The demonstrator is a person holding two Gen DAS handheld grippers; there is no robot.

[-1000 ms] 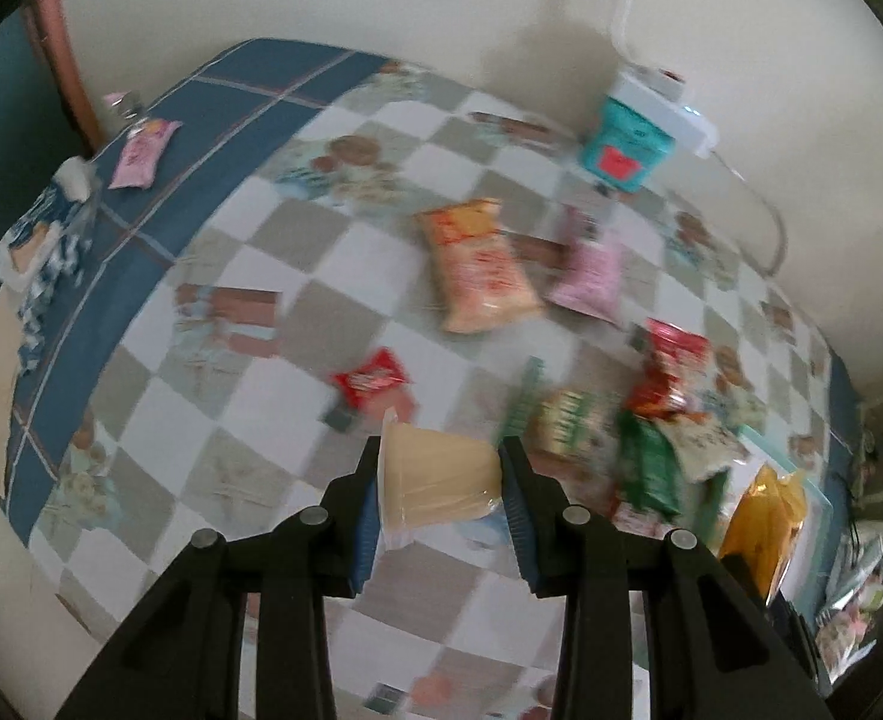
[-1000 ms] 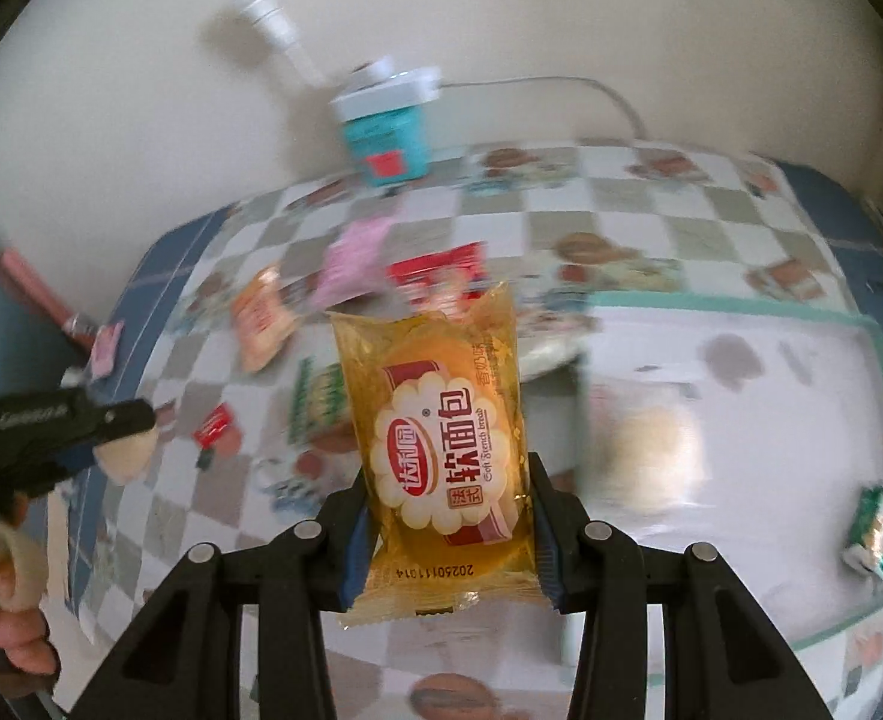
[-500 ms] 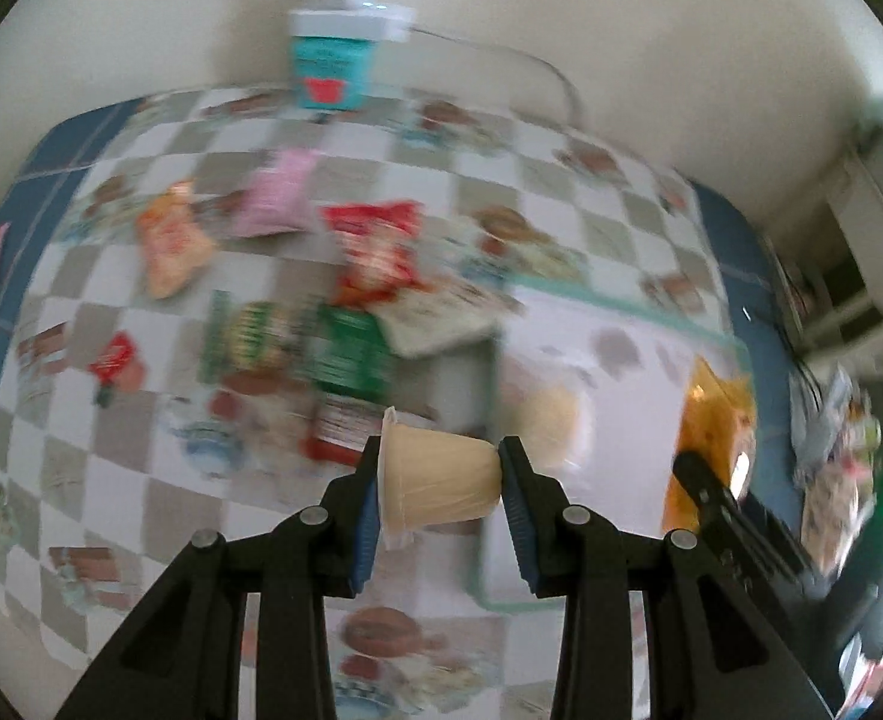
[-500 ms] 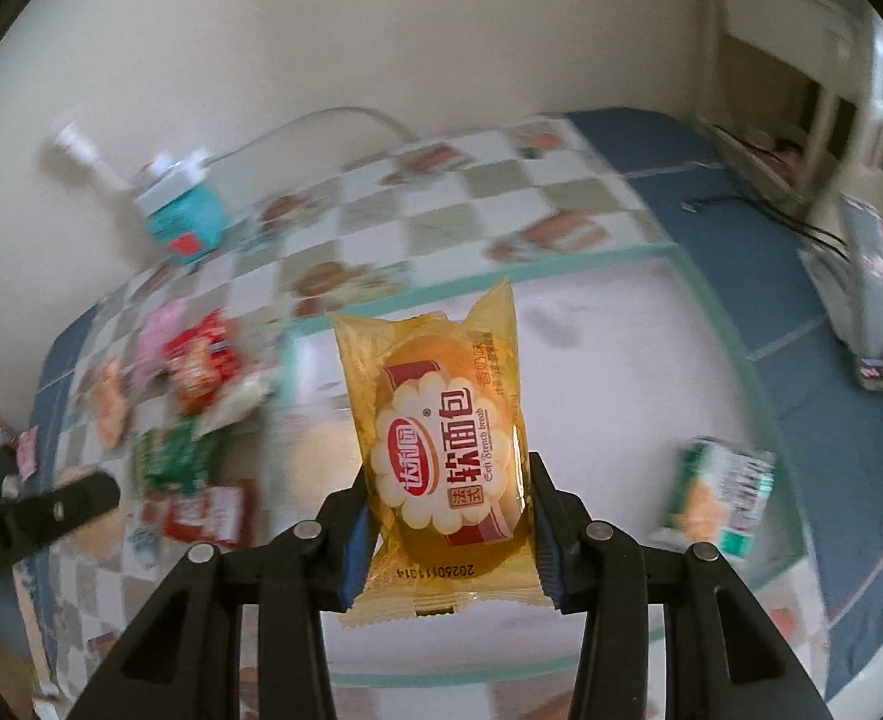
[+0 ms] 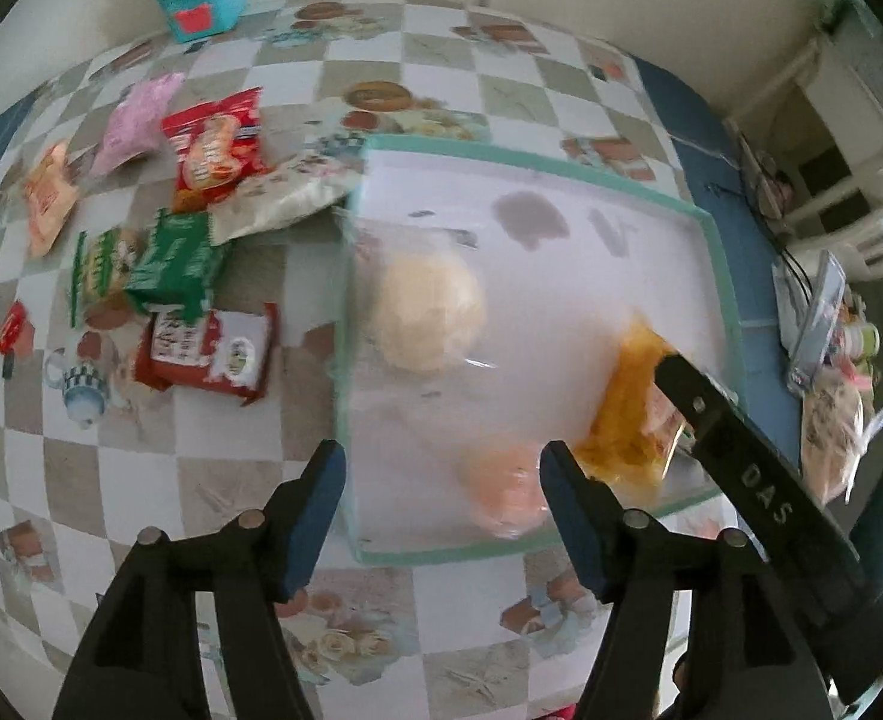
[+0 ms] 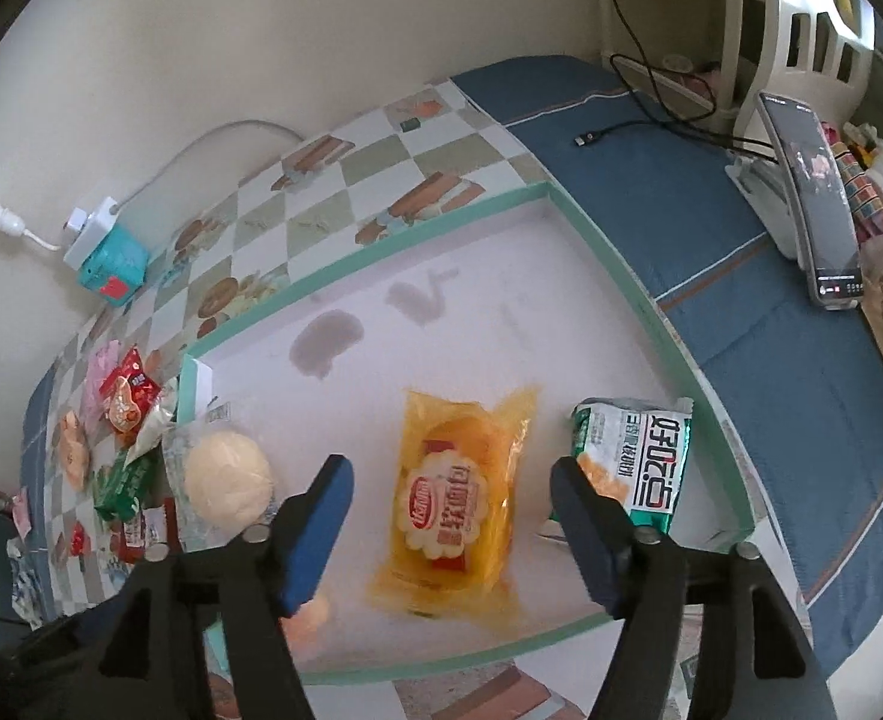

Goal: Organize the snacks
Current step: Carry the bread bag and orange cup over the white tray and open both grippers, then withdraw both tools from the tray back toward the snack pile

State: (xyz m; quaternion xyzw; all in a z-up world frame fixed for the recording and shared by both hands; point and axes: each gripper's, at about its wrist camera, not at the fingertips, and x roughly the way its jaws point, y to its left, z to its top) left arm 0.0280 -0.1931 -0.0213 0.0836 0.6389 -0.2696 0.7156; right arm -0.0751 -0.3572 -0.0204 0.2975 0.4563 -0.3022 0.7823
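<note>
Jaws of both grippers have just been opening, wide and empty, over the tray.

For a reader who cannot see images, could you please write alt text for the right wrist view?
The open right hand-held gripper hovers over a yellow soft bread packet lying free in a white tray with a green rim. A round bun in clear wrap lies to its left, a green-and-white snack pack to its right, and more snacks sit on the checked tablecloth.
</note>
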